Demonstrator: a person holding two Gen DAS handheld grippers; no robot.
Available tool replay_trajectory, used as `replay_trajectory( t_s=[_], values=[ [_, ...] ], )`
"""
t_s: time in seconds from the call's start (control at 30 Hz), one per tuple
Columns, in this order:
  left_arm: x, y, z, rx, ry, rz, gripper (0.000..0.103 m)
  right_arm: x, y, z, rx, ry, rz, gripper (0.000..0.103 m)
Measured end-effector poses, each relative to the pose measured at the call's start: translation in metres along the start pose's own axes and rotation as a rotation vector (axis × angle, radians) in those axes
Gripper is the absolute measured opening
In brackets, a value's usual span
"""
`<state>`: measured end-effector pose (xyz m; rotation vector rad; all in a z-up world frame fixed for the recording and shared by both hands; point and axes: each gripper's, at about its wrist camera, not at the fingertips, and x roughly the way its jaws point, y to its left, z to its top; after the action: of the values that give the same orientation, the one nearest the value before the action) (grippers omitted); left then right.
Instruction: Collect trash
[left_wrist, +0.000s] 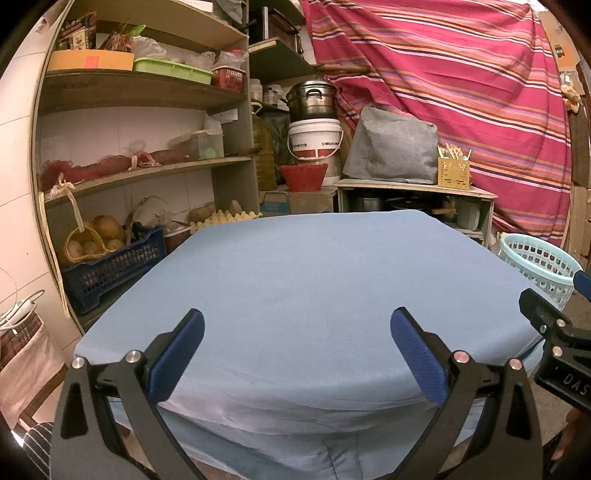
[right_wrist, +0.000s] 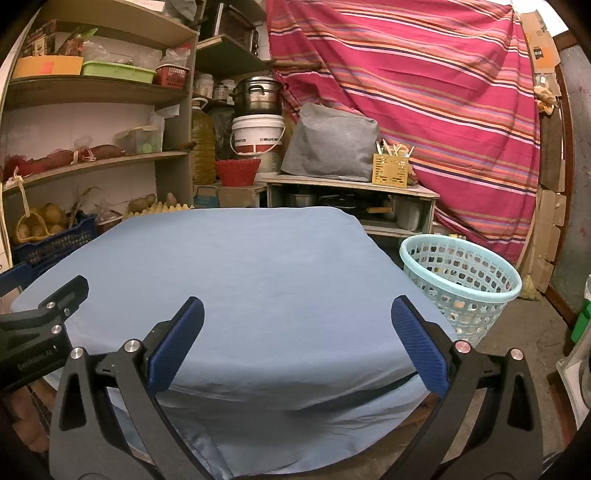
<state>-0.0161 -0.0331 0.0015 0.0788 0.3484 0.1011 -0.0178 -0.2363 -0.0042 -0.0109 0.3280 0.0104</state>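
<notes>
Ahead of both sets of fingers, a table covered with a plain light-blue cloth (left_wrist: 314, 280) fills the centre of each view, its near edge passing under the fingertips and the cloth hanging down over that edge. Beyond the far edge of the table, a red and pink striped fabric sheet (left_wrist: 461, 85) hangs across the back wall. To the left of the fingers, open wooden shelving (left_wrist: 140, 170) carries boxes, trays and netted produce, with a dark-blue slotted plastic crate (left_wrist: 110, 269) on its lowest level. To the right of the right-hand fingers, a pale turquoise perforated plastic basket (right_wrist: 461, 280) stands on the floor just beside the table's right edge; small coloured items show through its holes, but they cannot be identified. No loose trash can be made out on the cloth. The left gripper (left_wrist: 297, 347) has its blue-padded fingers spread wide apart with nothing between them. The right gripper (right_wrist: 297, 345) is likewise spread wide and holds nothing. Each gripper's black body appears at the edge of the other's view.
</notes>
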Motion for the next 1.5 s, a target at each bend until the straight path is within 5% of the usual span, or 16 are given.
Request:
replay_trajectory(
  t_s=[1.5],
  values=[
    [-0.005,-0.017,0.001,-0.005,-0.002,0.005,0.098,0.0,-0.004,-0.002,-0.003,0.0,-0.002,0.099]
  ],
)
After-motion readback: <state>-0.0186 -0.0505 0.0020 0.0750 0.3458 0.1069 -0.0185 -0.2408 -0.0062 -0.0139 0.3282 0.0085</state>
